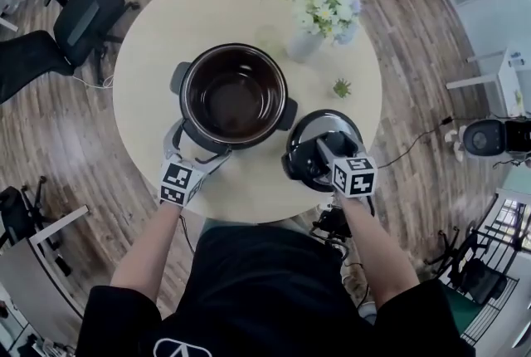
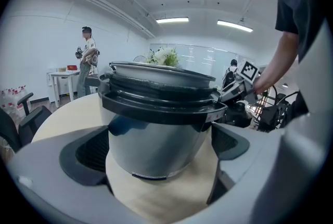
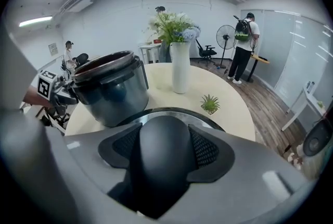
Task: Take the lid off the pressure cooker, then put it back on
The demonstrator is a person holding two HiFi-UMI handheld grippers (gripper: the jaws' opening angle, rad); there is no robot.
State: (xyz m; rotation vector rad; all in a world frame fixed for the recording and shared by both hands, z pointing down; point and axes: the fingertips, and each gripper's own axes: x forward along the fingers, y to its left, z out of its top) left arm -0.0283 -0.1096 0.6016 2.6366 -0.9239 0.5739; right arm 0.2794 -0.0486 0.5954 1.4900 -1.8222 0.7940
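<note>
- Head view: the round black-and-steel pressure cooker stands open in the middle of the round pale wooden table. Its round lid of black plastic and steel is off and sits low at the cooker's right, near the table's front edge. I cannot tell whether the lid rests on the table. The right gripper has the lid from above and the left gripper sits against the cooker's near-left side. When lifting the lid, keep it well clear of the white vase of flowers and the small green plant.
- Left gripper view: the pads are spread wide on either side of the cooker's steel wall. Contact cannot be made out. Bracing here should stop the pot from sliding when the lid is seated and twisted.
- Right gripper view: the pads are clamped on the lid's black domed handle, which fills the gap between them. Keep that grip firm and the lid level. Centre it over the open rim before lowering, then turn it to lock.
</note>
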